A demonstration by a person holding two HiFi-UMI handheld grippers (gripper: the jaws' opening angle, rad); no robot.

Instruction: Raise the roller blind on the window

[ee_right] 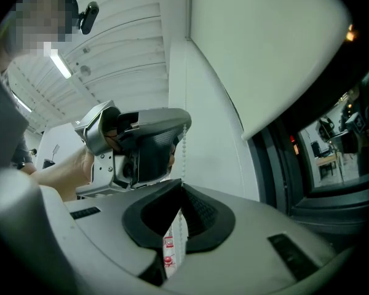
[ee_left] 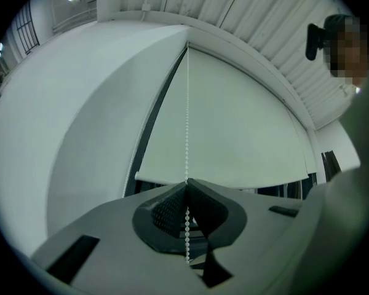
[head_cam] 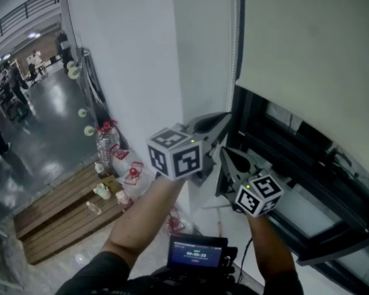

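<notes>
Your left gripper (ee_left: pixel 186 182) pinches the bead chain (ee_left: pixel 187 115) just above your right gripper (ee_right: pixel 182 185), which clamps the same chain: staggered grips, likely for hand-over-hand pulling. The roller blind (ee_left: pixel 234 128) hangs ahead of both, partly lowered.

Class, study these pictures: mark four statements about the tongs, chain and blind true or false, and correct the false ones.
1. The left tongs are shut on the bead chain. True.
2. The right tongs are open and empty. False: they are shut on the chain too.
3. The roller blind covers the whole window. False: it hangs partway; window shows below.
4. The left tongs grip the chain higher than the right tongs. True.
</notes>
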